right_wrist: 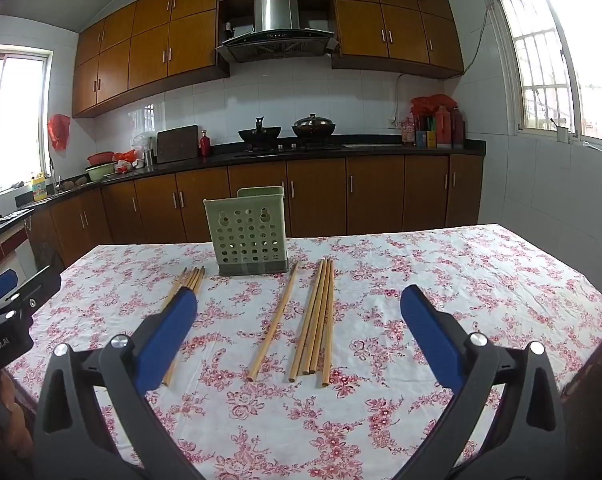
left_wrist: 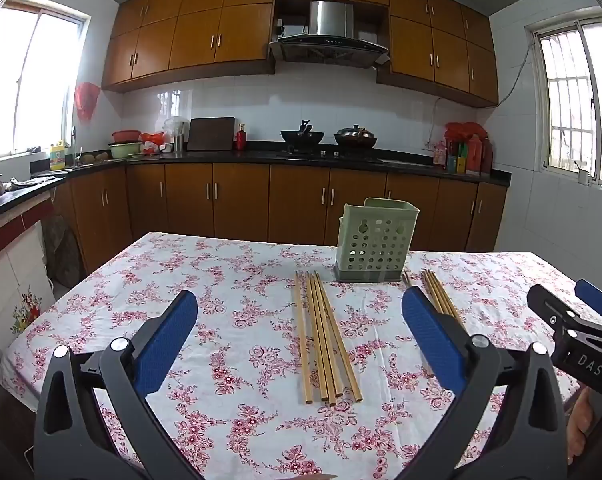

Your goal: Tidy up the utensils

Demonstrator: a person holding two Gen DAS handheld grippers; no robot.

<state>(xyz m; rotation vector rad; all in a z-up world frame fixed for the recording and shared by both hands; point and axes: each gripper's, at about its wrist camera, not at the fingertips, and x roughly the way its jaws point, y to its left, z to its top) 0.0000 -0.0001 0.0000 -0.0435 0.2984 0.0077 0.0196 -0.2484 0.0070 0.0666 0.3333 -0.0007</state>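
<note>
Chopsticks (right_wrist: 315, 320) loose mid-table, perforated holder (right_wrist: 247, 232) behind, both grippers' jaws released.

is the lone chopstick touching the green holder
Apart. The right wrist view shows tablecloth between the single chopstick tip and the green utensil holder base.

Domestic kitchen. Wooden wall and base cabinets (left_wrist: 221, 32) along the far wall; steel range hood (left_wrist: 331, 30) above a hob with wok (left_wrist: 302, 136) and lidded pot (left_wrist: 355, 136); dark countertop (left_wrist: 205, 156); white tiling; near, a table with floral tablecloth (left_wrist: 241, 312).
</note>
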